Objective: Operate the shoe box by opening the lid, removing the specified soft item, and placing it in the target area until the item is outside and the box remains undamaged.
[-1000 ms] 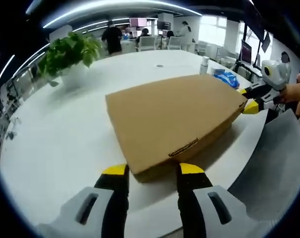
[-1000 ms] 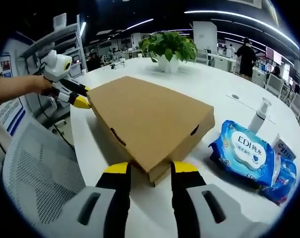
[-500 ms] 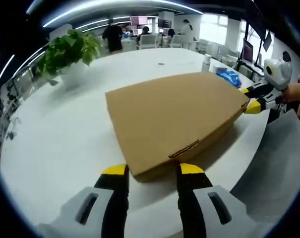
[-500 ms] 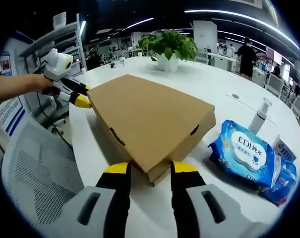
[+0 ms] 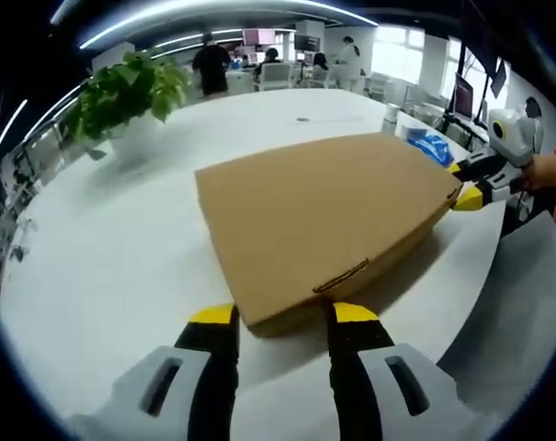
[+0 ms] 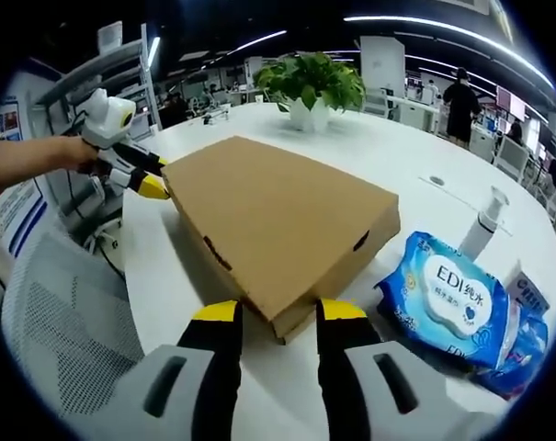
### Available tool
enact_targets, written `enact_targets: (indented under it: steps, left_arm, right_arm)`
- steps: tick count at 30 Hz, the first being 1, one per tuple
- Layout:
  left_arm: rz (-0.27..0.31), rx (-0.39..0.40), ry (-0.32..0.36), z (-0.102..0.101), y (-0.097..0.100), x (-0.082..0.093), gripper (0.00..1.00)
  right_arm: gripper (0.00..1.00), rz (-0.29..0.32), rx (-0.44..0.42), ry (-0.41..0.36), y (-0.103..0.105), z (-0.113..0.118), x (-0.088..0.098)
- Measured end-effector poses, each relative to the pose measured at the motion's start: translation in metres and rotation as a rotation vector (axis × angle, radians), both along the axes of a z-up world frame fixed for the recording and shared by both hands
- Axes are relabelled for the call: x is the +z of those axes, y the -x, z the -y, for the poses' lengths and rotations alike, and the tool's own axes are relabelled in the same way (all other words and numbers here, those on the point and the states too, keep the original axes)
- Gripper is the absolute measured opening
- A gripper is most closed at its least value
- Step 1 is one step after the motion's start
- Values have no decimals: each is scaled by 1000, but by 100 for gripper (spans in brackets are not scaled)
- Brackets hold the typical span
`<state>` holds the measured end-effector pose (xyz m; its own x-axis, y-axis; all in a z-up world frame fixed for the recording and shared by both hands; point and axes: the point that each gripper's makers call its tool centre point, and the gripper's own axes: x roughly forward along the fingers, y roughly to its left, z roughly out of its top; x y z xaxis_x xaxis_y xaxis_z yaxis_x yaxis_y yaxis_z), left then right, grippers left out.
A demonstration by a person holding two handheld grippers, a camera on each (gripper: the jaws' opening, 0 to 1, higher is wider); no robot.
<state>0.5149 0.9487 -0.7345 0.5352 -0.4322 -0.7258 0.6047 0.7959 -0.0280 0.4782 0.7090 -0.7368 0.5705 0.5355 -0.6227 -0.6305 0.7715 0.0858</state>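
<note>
Cardboard box (image 5: 319, 220), brown, flat, lid down, resting on white round table (image 5: 103, 248); taken as landmark for all below.

Left gripper (image 5: 282, 314): jaws parted, yellow tips either side of one box corner, very close to the cardboard; contact hard to judge. Same gripper (image 6: 152, 186) seen from the right gripper view at the box's far left corner, held by a hand (image 6: 39, 158).

Right gripper (image 6: 274, 310): jaws apart, tips flanking the opposite box corner, nothing clamped. Same gripper (image 5: 466, 195) seen from the left gripper view at the box's far right corner.

Potted plant (image 6: 312, 84): green leaves, white pot, on table beyond the box's far edge.

Wet-wipe pack (image 6: 445, 292): blue, lettered "EDI", flat on table just right of the box in the right gripper view.

Pump bottle (image 6: 485, 223): white, upright, behind the pack, apart from the box.

Mesh chair back (image 6: 62, 322): grey, off the table edge, left of the box.

Soft item: presumably inside the box, not visible.
</note>
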Motion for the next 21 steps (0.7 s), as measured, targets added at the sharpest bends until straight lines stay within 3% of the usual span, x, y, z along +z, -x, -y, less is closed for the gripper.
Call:
enact_targets:
  steps: [21]
  left_arm:
    - [-9, -4, -3, 16, -52, 0, 36]
  right_arm:
    - [29, -3, -1, 8, -54, 17, 0]
